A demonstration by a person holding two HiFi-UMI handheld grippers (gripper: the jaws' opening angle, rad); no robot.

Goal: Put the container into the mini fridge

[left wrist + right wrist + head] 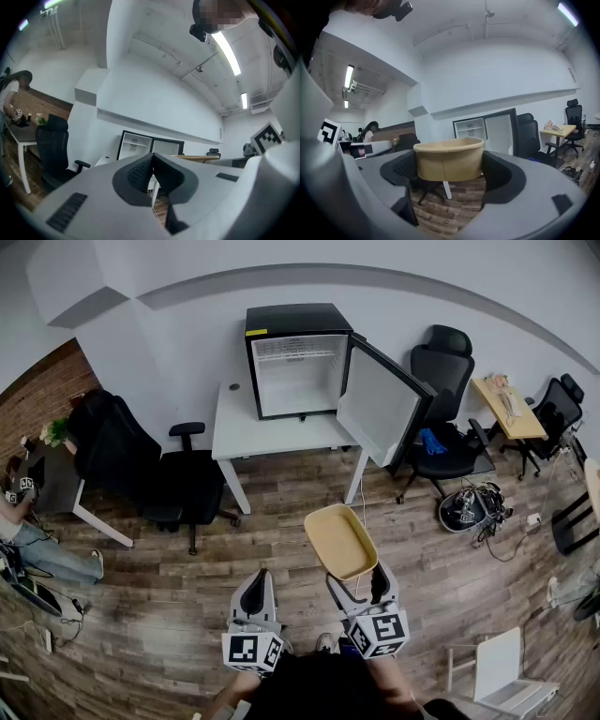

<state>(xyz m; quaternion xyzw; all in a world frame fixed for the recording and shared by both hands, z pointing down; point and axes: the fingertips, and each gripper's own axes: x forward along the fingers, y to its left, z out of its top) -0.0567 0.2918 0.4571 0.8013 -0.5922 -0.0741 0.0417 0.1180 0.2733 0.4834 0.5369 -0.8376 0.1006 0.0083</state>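
The right tool [359,579] grips the container [340,540], the left tool [255,601] is closed and empty, and the open fridge [298,362] stands well ahead, not yet reached.

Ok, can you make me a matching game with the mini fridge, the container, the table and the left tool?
Things:
1. mini fridge
2. container
3. left tool
4. white table

States and places:
a. shut, nothing in it
b. door wide open
c. under the mini fridge
d. held in the right tool

Pairs: 1-b, 2-d, 3-a, 4-c
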